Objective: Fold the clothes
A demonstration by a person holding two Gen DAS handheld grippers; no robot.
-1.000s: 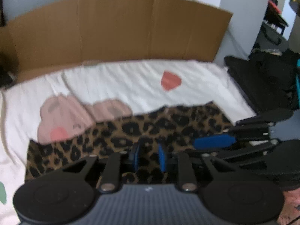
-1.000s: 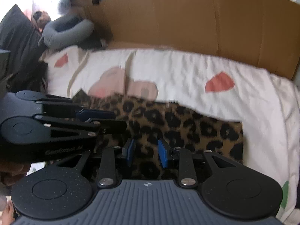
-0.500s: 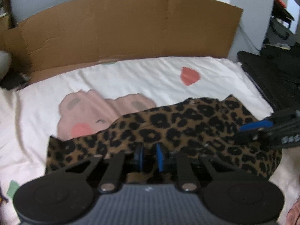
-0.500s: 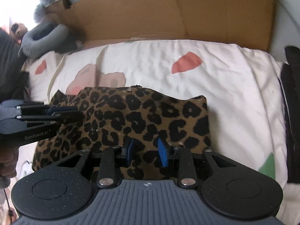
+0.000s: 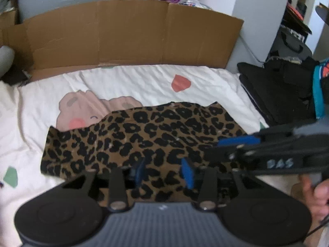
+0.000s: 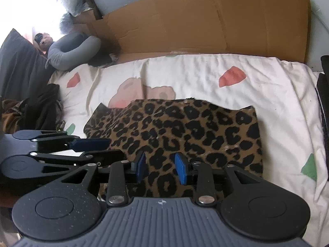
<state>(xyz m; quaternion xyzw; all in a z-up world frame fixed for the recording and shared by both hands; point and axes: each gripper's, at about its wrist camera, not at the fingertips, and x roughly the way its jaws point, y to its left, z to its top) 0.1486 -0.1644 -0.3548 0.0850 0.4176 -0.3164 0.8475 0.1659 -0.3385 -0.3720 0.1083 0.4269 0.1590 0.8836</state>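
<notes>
Garment: leopard-print cloth (image 5: 144, 140) lies folded to a flat band mid-bed, at 12 o'clock of both grippers.
Progress: one fold looks done; likely another fold or stacking remains.
Left gripper (image 5: 164, 171): jaws have just been opening, parted over the near hem, pressing nothing.
Right gripper (image 6: 161, 167): parted, gripping nothing.
Change: cloth was pinched earlier; both grippers have since backed off.

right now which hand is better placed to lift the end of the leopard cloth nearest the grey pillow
Left, probably. The left gripper reaches the leopard cloth on the grey pillow side; its fingers have just been opening, cloth below them, not pinched. The right gripper sits further along.
</notes>
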